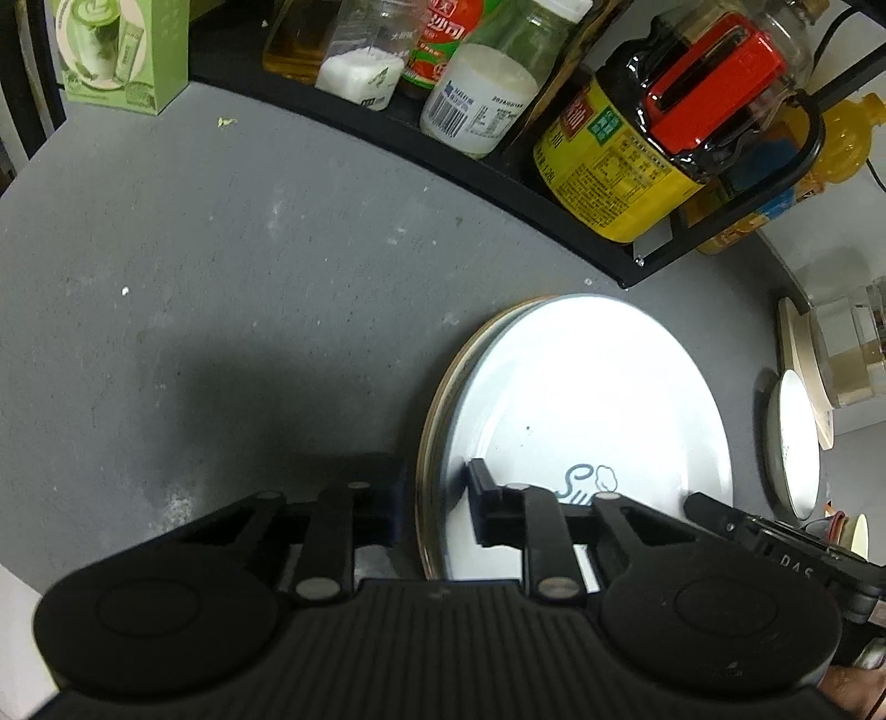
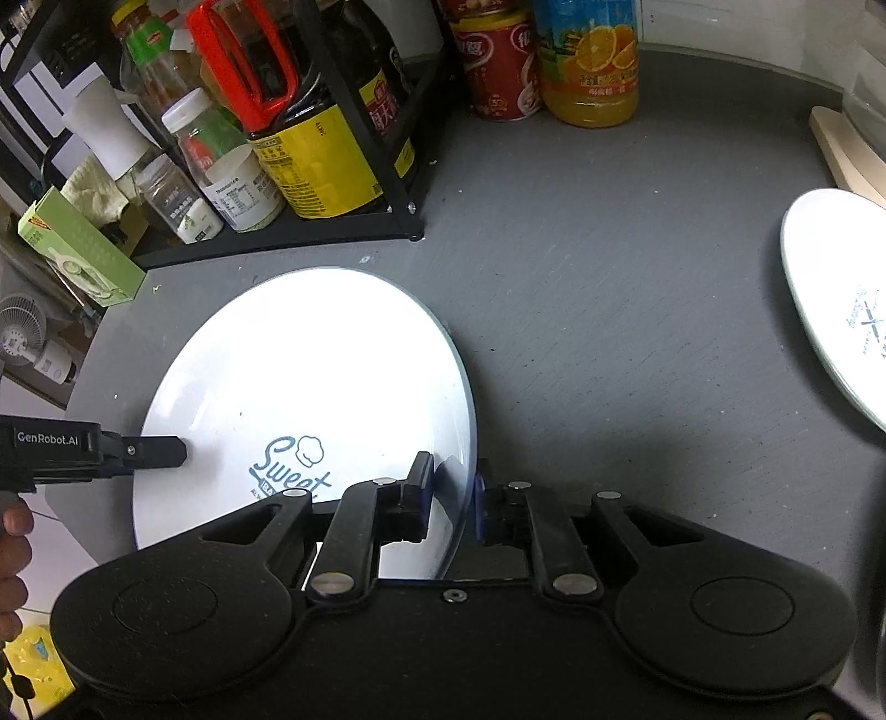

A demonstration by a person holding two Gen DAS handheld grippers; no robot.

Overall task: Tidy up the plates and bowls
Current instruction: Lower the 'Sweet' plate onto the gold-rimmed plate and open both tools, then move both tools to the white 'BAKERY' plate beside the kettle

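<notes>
**Both tongs on the "Sweet" plate, stack half built**

Stacking step in hand, by the look of it. White "Sweet" plate [image 2: 310,387] lying on a brown-rimmed plate [image 1: 437,410] beneath it, slightly off-centre, near the worktop's front-left edge and just in front of the black condiment rack [image 2: 354,166]. Right tongs [image 2: 451,495] straddling the top plate's right rim, one finger above and one outside, clenched or nearly so; contact looks likely but cannot be confirmed. Left tongs [image 1: 434,501] straddling the opposite rim, jaws standing apart, one finger [image 1: 482,482] resting on the plate's face, so released rather than gripping.

Second white plate [image 2: 836,310] well apart toward the right edge, beside a wooden board [image 2: 847,149]. Next move probably calls for centring the top plate on the one below, then letting go cleanly and fetching the far plate; glazed rims likely slippery, so a level, gentle slide.

Grey worktop [image 2: 609,277], matte, scuffed, speckled with crumbs. Rack crowded with a soy sauce jug [image 2: 310,138], salt jars and bottles; green carton [image 1: 122,50] at the back-left; orange juice bottle [image 2: 592,61] and red can [image 2: 498,61] at the back edge. Harsh overhead glare on the plates.
</notes>
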